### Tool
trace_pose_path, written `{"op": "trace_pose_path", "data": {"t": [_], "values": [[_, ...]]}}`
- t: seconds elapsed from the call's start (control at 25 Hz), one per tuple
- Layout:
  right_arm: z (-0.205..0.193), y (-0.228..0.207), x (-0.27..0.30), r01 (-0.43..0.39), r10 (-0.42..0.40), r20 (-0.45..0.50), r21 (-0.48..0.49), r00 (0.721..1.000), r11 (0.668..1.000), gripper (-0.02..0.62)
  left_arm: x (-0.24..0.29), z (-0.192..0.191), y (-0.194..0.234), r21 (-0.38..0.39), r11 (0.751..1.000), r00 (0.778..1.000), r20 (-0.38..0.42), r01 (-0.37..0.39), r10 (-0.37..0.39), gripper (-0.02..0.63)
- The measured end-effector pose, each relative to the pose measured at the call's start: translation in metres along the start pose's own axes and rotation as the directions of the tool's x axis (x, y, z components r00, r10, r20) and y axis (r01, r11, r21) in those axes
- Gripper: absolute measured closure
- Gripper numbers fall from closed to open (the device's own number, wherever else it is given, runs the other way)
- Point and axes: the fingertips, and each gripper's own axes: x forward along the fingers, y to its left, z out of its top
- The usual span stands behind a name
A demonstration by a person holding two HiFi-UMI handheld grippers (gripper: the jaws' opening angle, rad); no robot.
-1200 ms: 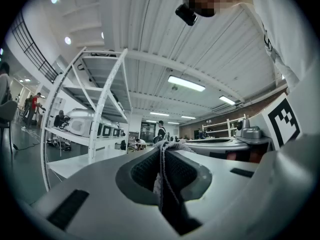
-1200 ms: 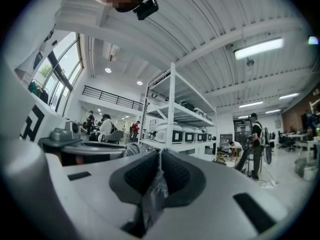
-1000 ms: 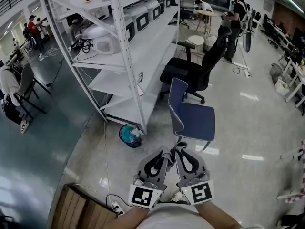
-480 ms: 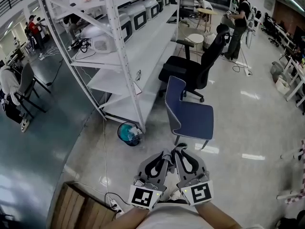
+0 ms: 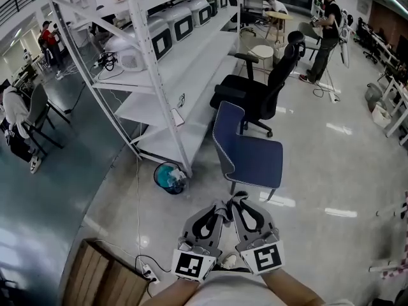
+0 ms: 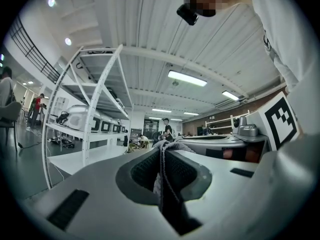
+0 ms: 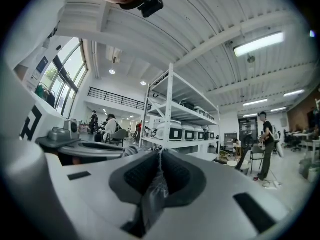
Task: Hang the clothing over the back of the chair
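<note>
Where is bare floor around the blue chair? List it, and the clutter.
Bare floor opens right of the blue chair. Crowded left: teal bin and white shelving rack. The black office chair stands close behind.

The left gripper (image 5: 220, 204), at the lower centre of the head view, is showing a light grey moulded body with black looped finger frames. The right gripper (image 5: 238, 199) beside it is showing the same build. Each is carrying a white cube printed with black square markers: the left marker cube (image 5: 193, 264) and the right marker cube (image 5: 268, 258). Dark grey ribbed pads (image 6: 145, 171) are lining the jaw recesses. The person is wearing a white top (image 5: 233, 293) and a small black head camera (image 6: 189, 14).
</note>
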Motion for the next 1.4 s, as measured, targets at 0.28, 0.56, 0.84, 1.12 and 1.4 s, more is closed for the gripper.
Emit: {"op": "trace_pose_path", "data": {"t": [0.28,0.56,0.84,1.12,1.4], "values": [[-0.008,-0.015,-0.001,-0.012,0.012,-0.004,0.013,1.0,1.0,0.551,0.016,-0.01,-0.007,0.002,1.0,1.0,-0.019,-0.005,0.005,0.569],[-0.013,-0.028,0.006,0.019,-0.019,-0.003,0.023,1.0,1.0,0.551,0.033,-0.02,-0.007,-0.01,0.999,0.999,-0.025,0.036,-0.036,0.569],[-0.016,-0.035,0.03,0.038,-0.038,-0.015,0.028,0.999,0.999,0.551,0.052,-0.019,0.009,-0.023,0.998,0.998,-0.027,0.063,-0.063,0.569],[-0.023,-0.035,0.071,0.041,-0.039,-0.045,0.029,0.998,0.999,0.551,0.075,-0.026,0.053,-0.037,0.997,0.997,-0.047,0.065,-0.067,0.569],[-0.021,-0.045,0.109,0.064,-0.062,-0.057,0.018,0.996,0.998,0.551,0.092,-0.025,0.096,-0.031,0.998,0.997,-0.046,0.063,-0.064,0.569]]}}
